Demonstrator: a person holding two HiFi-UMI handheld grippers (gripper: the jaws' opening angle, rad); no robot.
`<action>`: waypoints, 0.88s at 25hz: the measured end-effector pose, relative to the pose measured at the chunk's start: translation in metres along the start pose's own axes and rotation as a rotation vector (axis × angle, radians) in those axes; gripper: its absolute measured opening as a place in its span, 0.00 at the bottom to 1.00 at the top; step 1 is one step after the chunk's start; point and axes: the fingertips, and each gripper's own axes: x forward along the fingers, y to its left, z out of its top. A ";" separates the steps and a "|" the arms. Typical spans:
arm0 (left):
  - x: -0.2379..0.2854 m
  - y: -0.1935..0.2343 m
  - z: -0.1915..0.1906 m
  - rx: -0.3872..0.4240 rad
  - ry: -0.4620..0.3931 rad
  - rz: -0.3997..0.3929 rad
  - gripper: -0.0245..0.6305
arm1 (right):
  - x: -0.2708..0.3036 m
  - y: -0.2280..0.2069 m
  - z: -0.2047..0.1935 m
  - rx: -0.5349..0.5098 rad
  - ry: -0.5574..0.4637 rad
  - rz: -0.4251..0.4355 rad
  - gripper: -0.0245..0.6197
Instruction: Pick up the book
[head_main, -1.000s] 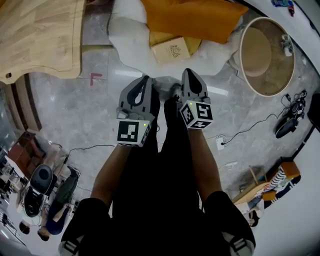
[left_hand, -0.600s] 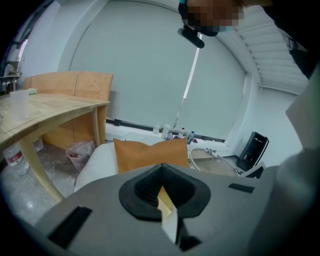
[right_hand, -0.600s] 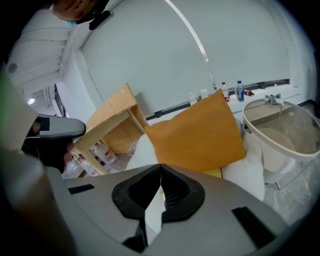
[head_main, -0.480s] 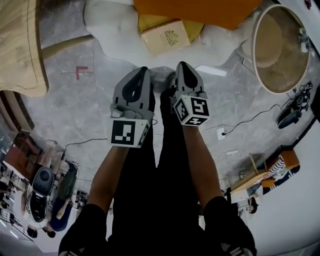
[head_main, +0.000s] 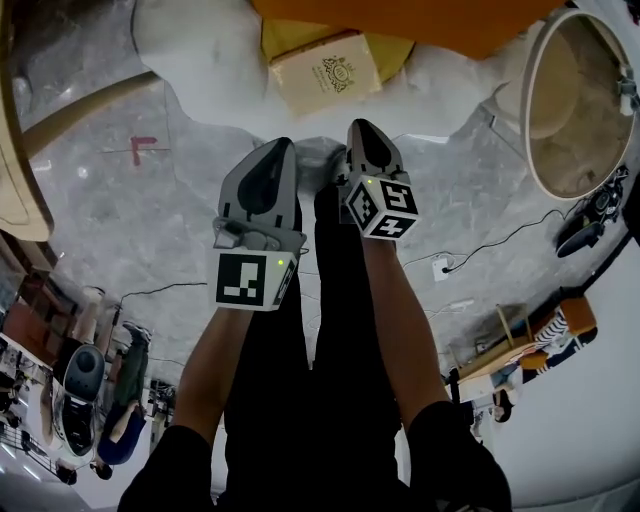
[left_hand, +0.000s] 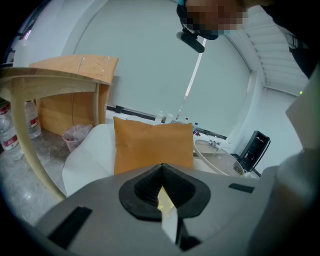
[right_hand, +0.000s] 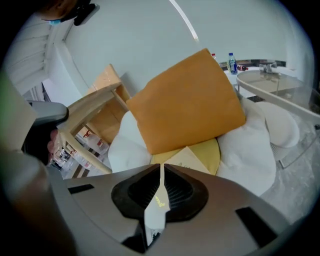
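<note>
- The book (head_main: 325, 72) is cream with a dark emblem on its cover. It lies flat and slightly askew on a yellow cushion (head_main: 392, 52).
- An orange pillow (head_main: 400, 12) leans over the far edge of that cushion. Its lower edge comes down just behind the book.
- Cushion, pillow and book all sit on a lumpy white seat (head_main: 205, 50) that spreads across the top of my head view.
- Nothing touches the book; both of my grippers are short of it, over the grey stone floor (head_main: 130, 220).
- My right gripper (head_main: 362, 135) is the nearer one and points at the seat's front edge below the book. Its jaws are pressed together with nothing between them. In the right gripper view the book's corner shows just above the closed tips.
- My left gripper (head_main: 278, 155) is just beside the right one. Its jaws also meet at the tips and hold nothing. The left gripper view shows the orange pillow straight ahead, with the book hidden behind the gripper's body.
- Each gripper's marker cube faces my head camera, the left cube (head_main: 247, 280) lower in the view than the right cube (head_main: 382, 207).
- Dark trousers (head_main: 320, 400) fill the view below the grippers.
- A round glass-topped table (head_main: 580, 100) stands to the right of the seat.
- A pale wooden table (left_hand: 75, 67) stands to the left.
- A red mark (head_main: 143, 148) is on the floor left of the grippers.
</note>
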 end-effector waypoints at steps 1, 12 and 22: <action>0.004 0.001 -0.005 -0.009 0.000 -0.001 0.05 | 0.009 -0.006 -0.010 0.007 0.019 0.005 0.05; 0.026 0.025 -0.057 -0.052 0.054 -0.017 0.05 | 0.080 -0.060 -0.098 0.264 0.118 0.047 0.23; 0.046 0.044 -0.077 -0.085 0.070 -0.001 0.05 | 0.129 -0.074 -0.143 0.421 0.163 0.103 0.45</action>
